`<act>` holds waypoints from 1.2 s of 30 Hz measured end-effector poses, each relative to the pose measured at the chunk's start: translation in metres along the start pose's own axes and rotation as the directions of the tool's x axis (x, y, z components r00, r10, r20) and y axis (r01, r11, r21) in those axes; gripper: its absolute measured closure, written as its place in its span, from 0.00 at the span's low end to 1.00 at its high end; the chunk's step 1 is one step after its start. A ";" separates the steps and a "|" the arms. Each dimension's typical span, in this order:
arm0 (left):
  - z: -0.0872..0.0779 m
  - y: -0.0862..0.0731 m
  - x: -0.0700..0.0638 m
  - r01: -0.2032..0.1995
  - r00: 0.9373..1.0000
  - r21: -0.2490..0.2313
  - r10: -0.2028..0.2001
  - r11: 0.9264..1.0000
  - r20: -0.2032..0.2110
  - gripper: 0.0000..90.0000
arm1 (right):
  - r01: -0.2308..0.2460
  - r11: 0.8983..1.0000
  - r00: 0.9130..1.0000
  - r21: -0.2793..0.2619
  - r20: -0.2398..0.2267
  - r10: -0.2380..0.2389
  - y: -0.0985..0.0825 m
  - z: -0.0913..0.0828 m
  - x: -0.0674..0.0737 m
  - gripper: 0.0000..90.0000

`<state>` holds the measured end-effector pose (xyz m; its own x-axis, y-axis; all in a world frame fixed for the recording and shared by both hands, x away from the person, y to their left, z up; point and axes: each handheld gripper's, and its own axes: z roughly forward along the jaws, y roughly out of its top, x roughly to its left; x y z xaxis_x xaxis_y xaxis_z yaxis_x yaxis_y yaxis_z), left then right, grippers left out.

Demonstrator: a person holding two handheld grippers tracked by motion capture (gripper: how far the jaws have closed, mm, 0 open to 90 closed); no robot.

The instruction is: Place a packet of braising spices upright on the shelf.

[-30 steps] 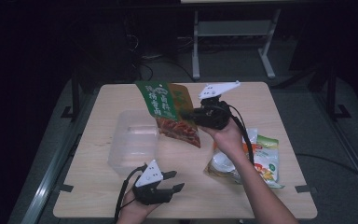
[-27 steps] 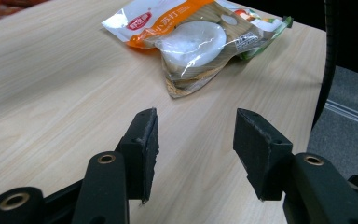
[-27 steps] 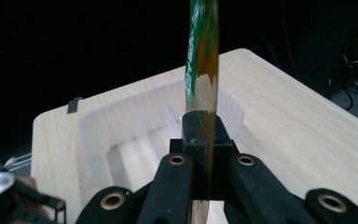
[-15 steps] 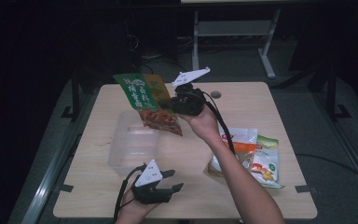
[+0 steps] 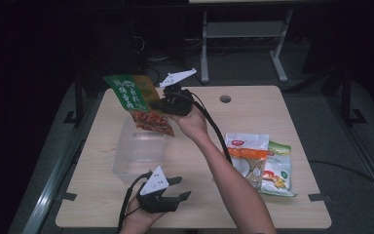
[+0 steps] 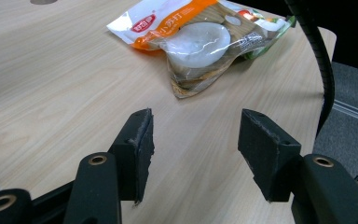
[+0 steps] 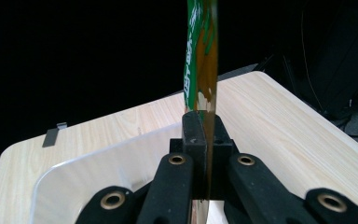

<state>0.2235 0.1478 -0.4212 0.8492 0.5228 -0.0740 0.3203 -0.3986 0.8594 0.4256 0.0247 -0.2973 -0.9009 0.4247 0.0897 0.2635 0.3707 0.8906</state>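
Left tongs point(image 5: 177, 187) rest at the counter's point(image 5: 272, 102) near edge, jaws spread and just opening further with nothing between them, likely waiting their turn. Beyond, a clear tub point(image 5: 139, 148) stands ready. Right tongs point(image 5: 157, 103) pinch a green snack bag point(image 5: 136, 100) above it, probably to drop inside. More packets point(image 5: 258, 161) lie rightward.
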 end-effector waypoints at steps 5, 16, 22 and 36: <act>-0.001 0.000 0.001 0.001 1.000 -0.001 -0.001 1.000 -0.001 0.49 | -0.015 1.000 1.000 -0.011 -0.011 0.015 -0.006 0.022 -0.005 1.00; -0.002 0.000 0.002 -0.007 1.000 -0.005 0.007 1.000 0.000 0.49 | -0.055 0.998 0.998 -0.029 -0.046 0.053 -0.022 0.046 -0.009 1.00; -0.001 0.000 0.000 -0.009 1.000 0.000 0.009 1.000 0.002 0.49 | -0.075 0.996 0.996 -0.057 -0.054 0.071 -0.027 0.047 -0.013 1.00; 0.000 -0.001 -0.001 -0.014 1.000 0.001 0.014 1.000 0.005 0.49 | -0.077 0.996 0.995 -0.049 -0.061 0.074 -0.035 0.056 -0.019 1.00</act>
<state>0.2225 0.1478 -0.4216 0.8555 0.5138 -0.0648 0.3090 -0.4061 0.8600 0.4527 0.0501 -0.3549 -0.8983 0.3998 0.1820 0.3146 0.2965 0.9017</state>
